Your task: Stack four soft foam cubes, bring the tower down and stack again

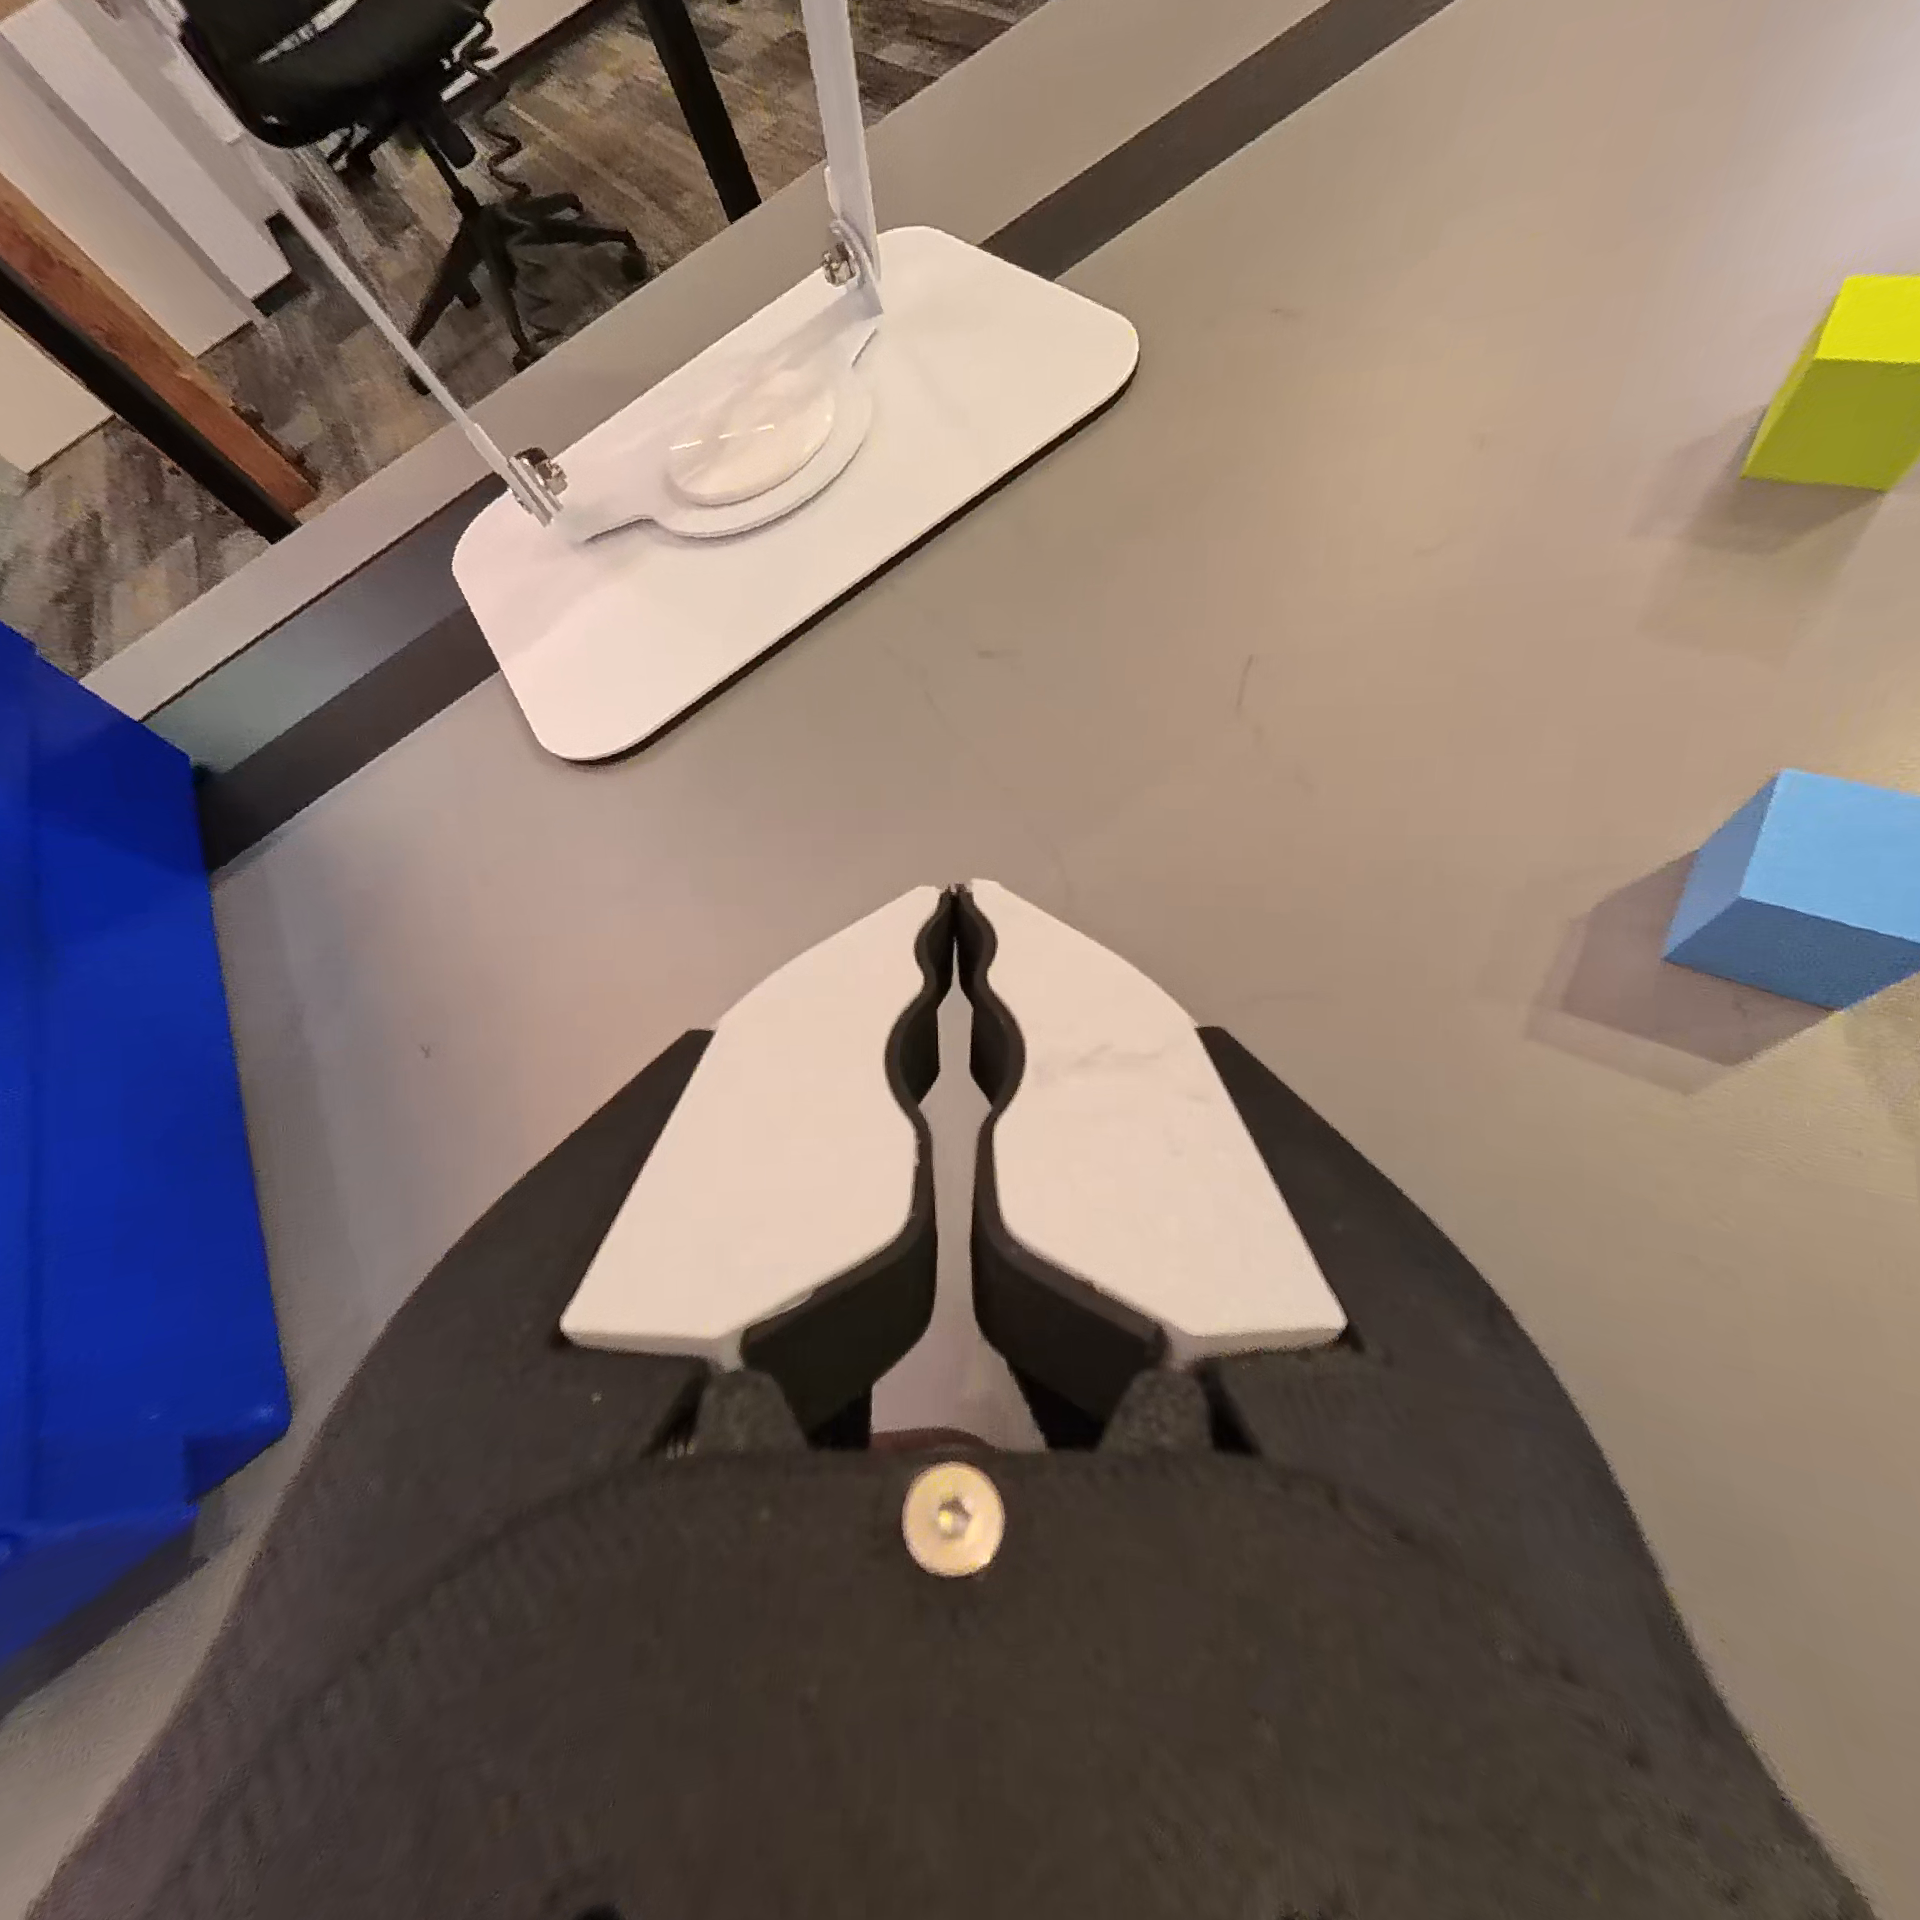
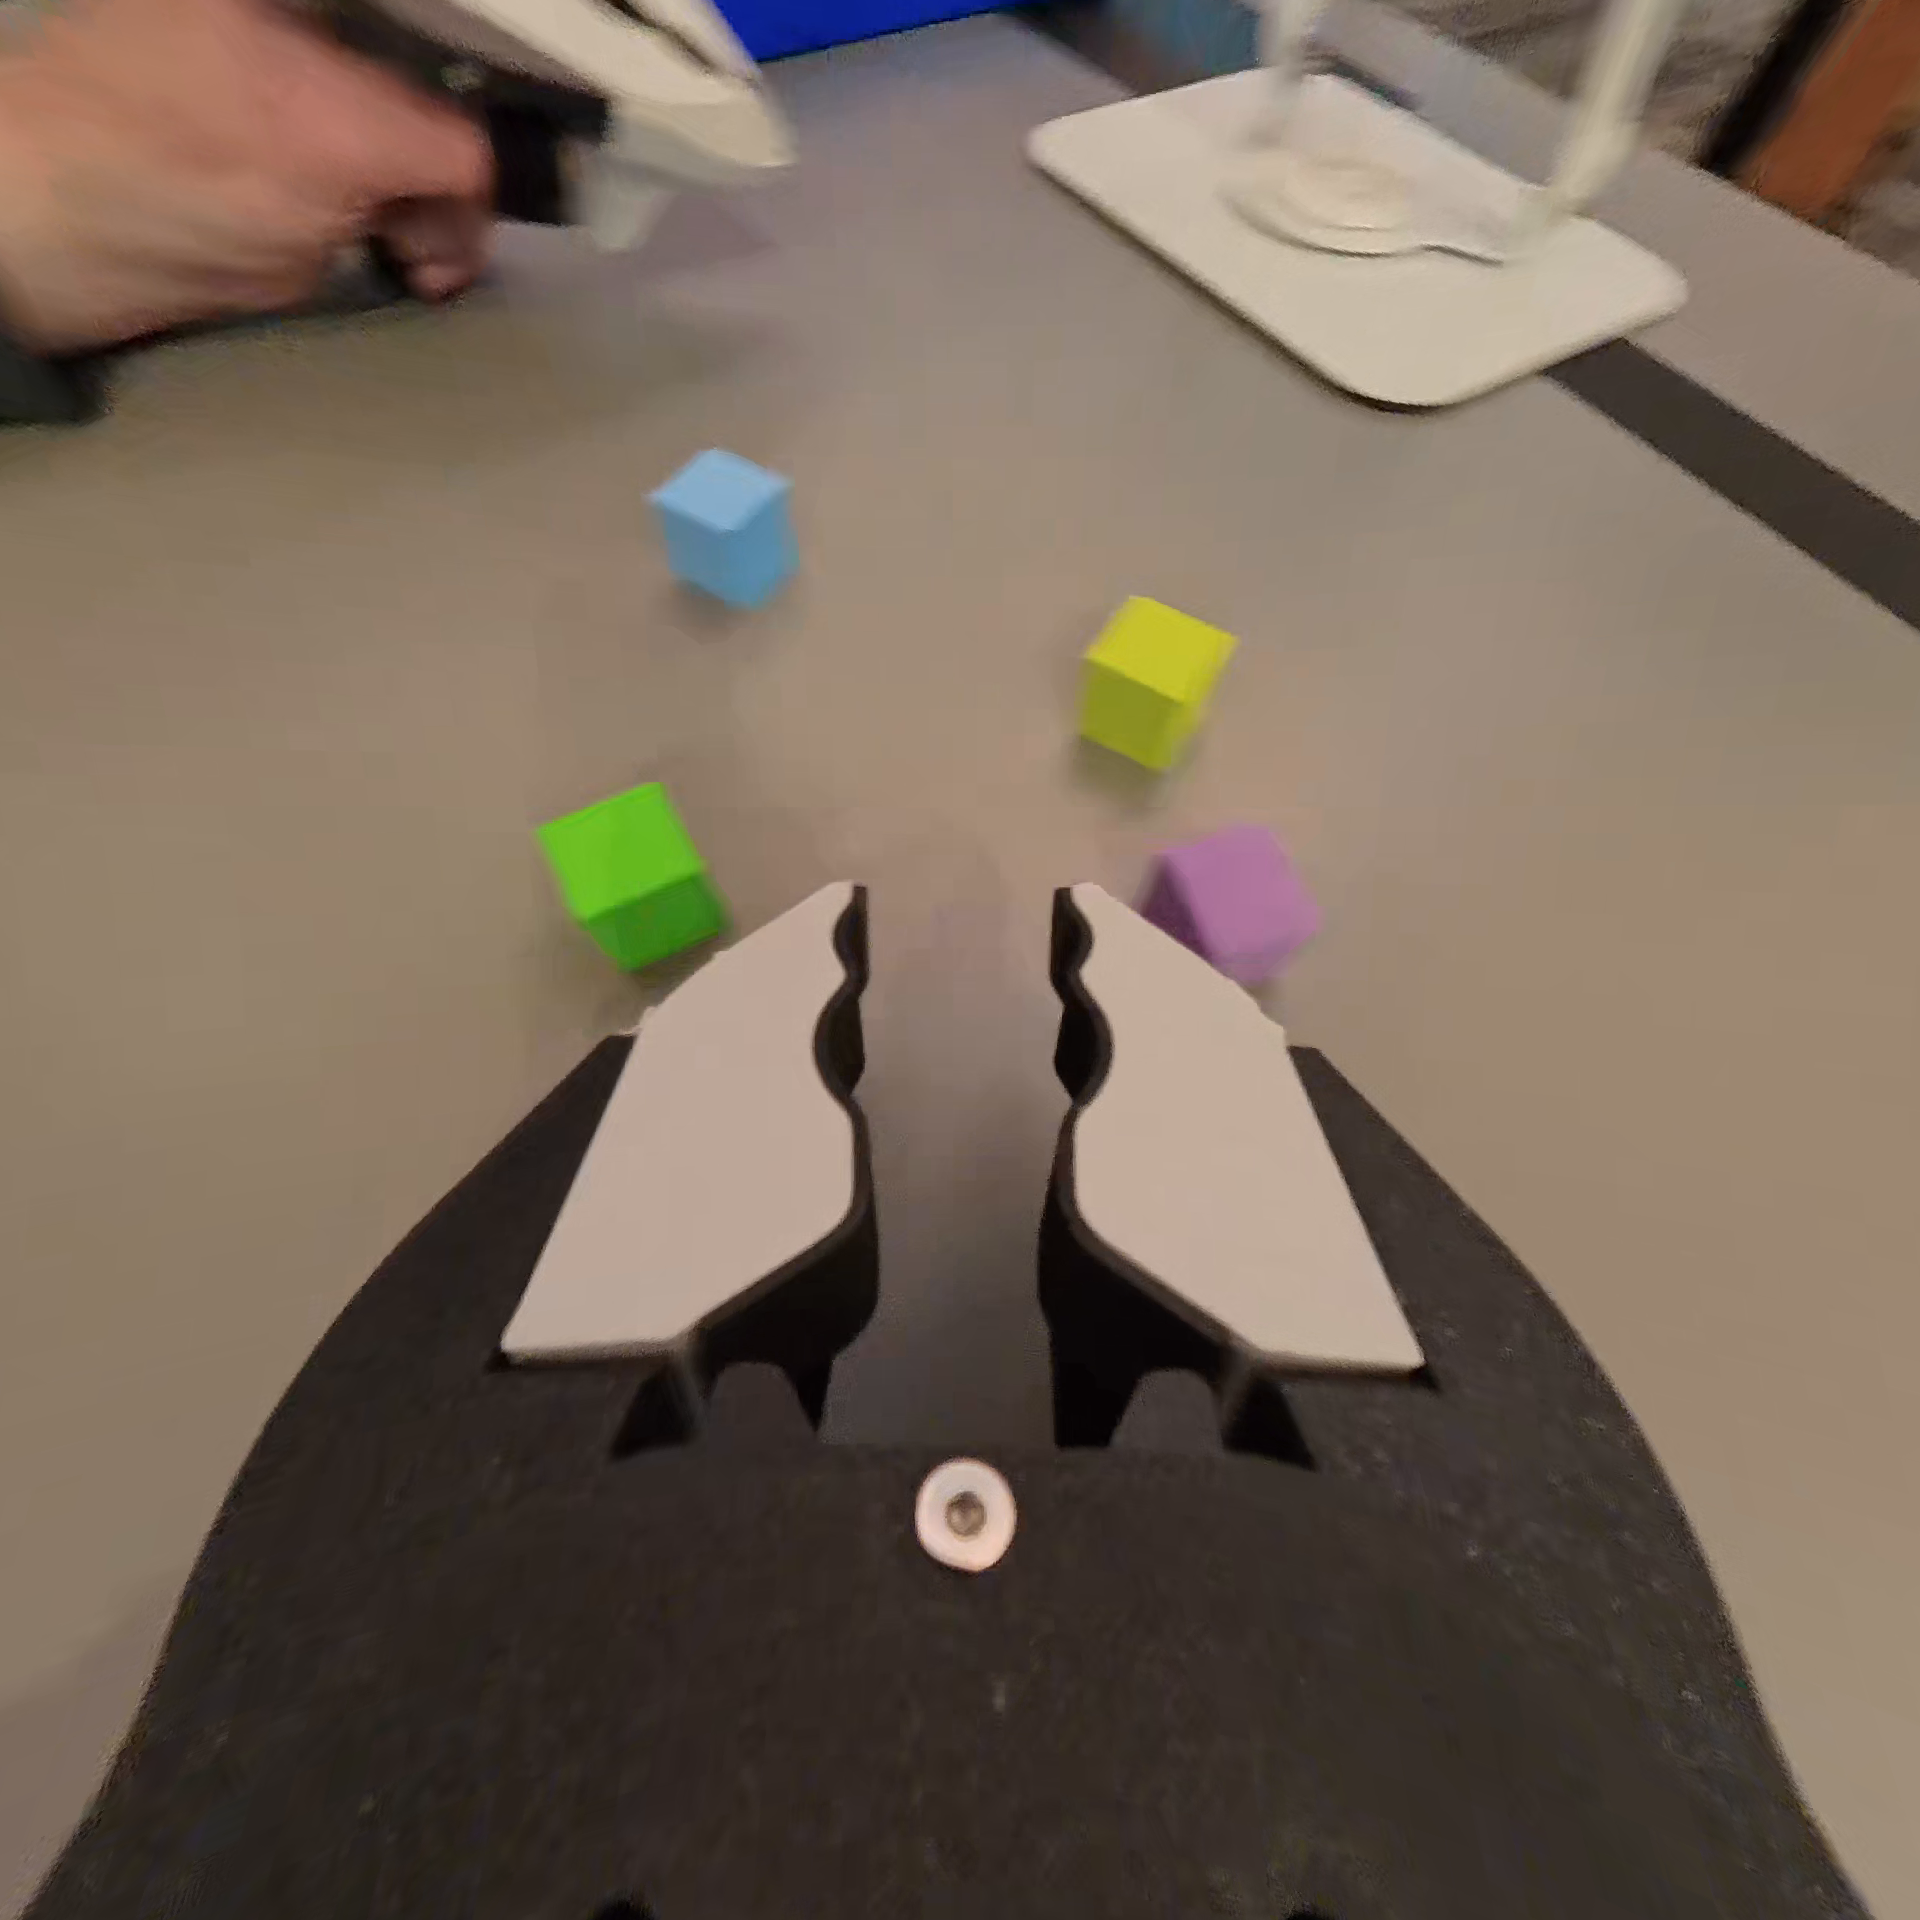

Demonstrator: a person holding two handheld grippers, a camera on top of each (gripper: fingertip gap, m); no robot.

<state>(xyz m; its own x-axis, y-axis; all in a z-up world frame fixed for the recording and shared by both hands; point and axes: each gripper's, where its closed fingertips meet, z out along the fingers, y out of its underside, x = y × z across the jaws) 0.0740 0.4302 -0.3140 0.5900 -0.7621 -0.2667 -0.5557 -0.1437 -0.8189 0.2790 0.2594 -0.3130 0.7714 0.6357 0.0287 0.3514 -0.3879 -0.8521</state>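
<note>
**Four cubes scattered, both grippers bare**

Closest to us in the left wrist view, our left gripper (image 1: 956, 891) has its two white fingers pressed together at the tips, with nothing between them. It hangs over bare grey table (image 1: 1143, 675). Ahead and to the left of the tips sits a white stand base (image 1: 810, 582) with two thin white struts rising from it. At the far left edge is a blue bin (image 1: 94, 1091). Off to the right, well apart from the fingers, a blue cube (image 1: 1808, 894) lies nearer and a yellow cube (image 1: 1839, 405) lies farther, both cut off by the frame edge.

In the right wrist view, our right gripper (image 2: 958, 902) has its fingers spread wide, with only table showing in the gap and nothing gripped. The picture is somewhat blurred. A green cube (image 2: 629, 878) rests just left of the left fingertip, and a purple cube (image 2: 1236, 899) just right of the right fingertip; we cannot tell whether either touches a finger. Beyond them the yellow cube sits ahead to the right and the blue cube ahead to the left. All four lie singly on the table, apart from one another, none stacked. At upper left a hand (image 2: 208, 177) holds the left gripper above the table, its fingers together. The stand base is at upper right.
</note>
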